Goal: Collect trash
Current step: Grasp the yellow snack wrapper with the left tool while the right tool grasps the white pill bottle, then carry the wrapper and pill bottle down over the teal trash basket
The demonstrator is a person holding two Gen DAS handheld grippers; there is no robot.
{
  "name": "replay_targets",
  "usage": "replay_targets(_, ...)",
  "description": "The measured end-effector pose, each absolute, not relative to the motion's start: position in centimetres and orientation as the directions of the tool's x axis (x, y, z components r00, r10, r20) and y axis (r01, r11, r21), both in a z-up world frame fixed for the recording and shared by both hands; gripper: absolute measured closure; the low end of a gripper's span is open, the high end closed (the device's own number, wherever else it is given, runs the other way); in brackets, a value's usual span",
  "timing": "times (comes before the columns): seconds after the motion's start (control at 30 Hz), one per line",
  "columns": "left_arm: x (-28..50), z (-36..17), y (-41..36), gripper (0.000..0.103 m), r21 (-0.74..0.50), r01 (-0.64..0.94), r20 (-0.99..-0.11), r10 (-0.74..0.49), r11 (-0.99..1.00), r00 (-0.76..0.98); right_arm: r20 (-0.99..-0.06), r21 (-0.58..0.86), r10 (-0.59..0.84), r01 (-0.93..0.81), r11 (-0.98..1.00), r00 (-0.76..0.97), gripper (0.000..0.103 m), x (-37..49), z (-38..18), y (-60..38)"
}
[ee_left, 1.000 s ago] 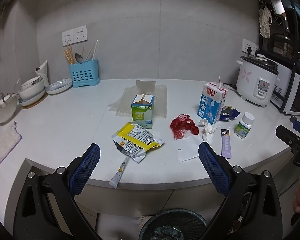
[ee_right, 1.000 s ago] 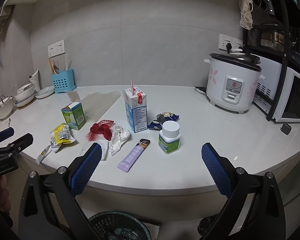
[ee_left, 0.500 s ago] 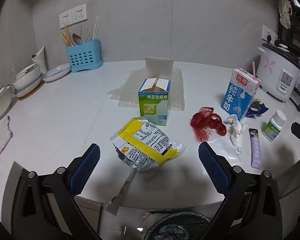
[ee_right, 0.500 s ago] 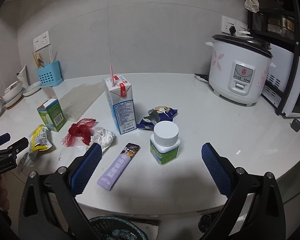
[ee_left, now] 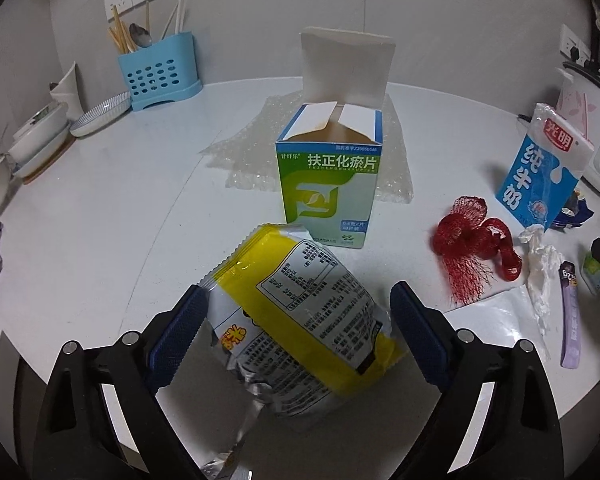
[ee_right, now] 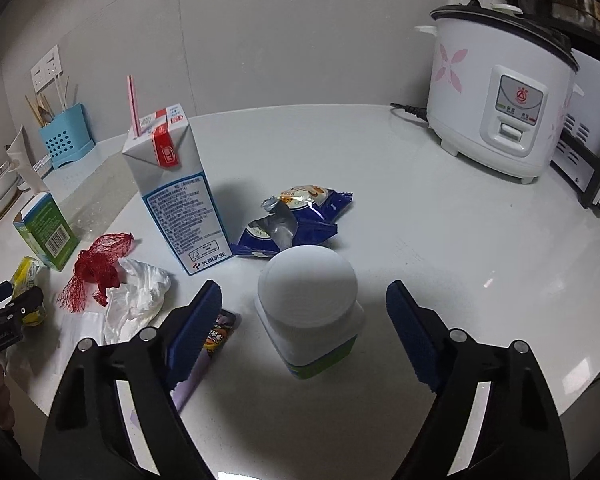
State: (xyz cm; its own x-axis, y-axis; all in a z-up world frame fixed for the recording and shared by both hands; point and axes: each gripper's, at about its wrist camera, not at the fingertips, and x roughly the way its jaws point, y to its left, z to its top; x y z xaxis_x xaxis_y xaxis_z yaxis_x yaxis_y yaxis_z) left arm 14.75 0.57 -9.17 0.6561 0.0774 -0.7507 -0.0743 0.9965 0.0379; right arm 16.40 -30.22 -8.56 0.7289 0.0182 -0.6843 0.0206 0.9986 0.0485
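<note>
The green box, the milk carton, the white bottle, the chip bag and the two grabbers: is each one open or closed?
green box: top flaps open.
milk carton: upright, straw stuck in.
white bottle: cap on.
yellow bag: crumpled, lying flat.
blue wrapper: torn open.
left gripper: open around the bag.
right gripper: open around the bottle.

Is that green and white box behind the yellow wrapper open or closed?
Open. The green and white box stands upright with its top lid flap raised and two side flaps spread, showing a dark hollow. Whether anything is inside, the pictures cannot tell.

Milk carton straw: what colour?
Pink. The straw sticks up from the milk carton; clearest in the right wrist view.
</note>
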Motion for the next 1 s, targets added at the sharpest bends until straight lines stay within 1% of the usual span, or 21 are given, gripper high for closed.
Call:
replay_targets(0.13, 15.4, -10.0, 0.7, 0.021, 0.043, -0.078, -0.768, 0.083, 0.996, 0.635, -0.688, 0.045, 0.022, 0.012, 0.999, 0.725, 0.034, 16.9, -9.2, -29.8)
replay_targets(0.2, 15.4, -10.0, 0.8, 0.026, 0.037, -0.079, -0.768, 0.079, 0.996, 0.636, -0.692, 0.04, 0.022, 0.008, 0.999, 0.721, 0.043, 16.9, -9.4, -29.5)
replay_targets(0.23, 15.3, -10.0, 0.9, 0.033, 0.032, -0.083, -0.77, 0.077, 0.996, 0.634, -0.692, 0.035, 0.019, 0.007, 0.999, 0.721, 0.047, 16.9, -9.5, -29.4)
replay_targets(0.27, 15.1, -9.9, 0.9, 0.04, 0.032, -0.087, -0.772, 0.08, 0.996, 0.63, -0.694, 0.033, 0.017, 0.007, 0.999, 0.719, 0.054, 17.0, -9.5, -29.4)
replay_targets(0.3, 15.0, -9.8, 0.9, 0.044, 0.037, -0.09, -0.775, 0.086, 0.995, 0.626, -0.695, 0.037, 0.019, 0.009, 0.999, 0.718, 0.055, 17.0, -9.6, -29.5)
replay_targets(0.37, 14.7, -9.7, 0.7, 0.05, 0.041, -0.09, -0.785, 0.088, 0.995, 0.613, -0.698, 0.033, 0.014, 0.012, 0.999, 0.715, 0.055, 17.0, -9.5, -29.4)
replay_targets(0.57, 14.0, -9.5, 0.6, 0.059, 0.045, -0.102, -0.79, 0.097, 0.994, 0.606, -0.693, 0.027, 0.002, 0.023, 0.999, 0.721, 0.055, 16.7, -9.3, -29.0)
replay_targets(0.63, 13.9, -9.4, 0.7, 0.06, 0.038, -0.098, -0.791, 0.09, 0.994, 0.606, -0.691, 0.031, 0.008, 0.019, 0.999, 0.723, 0.055, 16.5, -9.0, -29.1)
replay_targets(0.77, 13.5, -9.0, 0.7, 0.065, 0.033, -0.093, -0.789, 0.083, 0.995, 0.609, -0.679, 0.026, 0.005, 0.018, 0.999, 0.734, 0.055, 15.9, -8.4, -29.2)
replay_targets(1.0, 12.7, -8.2, 0.4, 0.07, 0.027, -0.079, -0.78, 0.07, 0.997, 0.621, -0.662, 0.026, 0.005, 0.017, 1.0, 0.749, 0.055, 14.9, -7.4, -29.2)
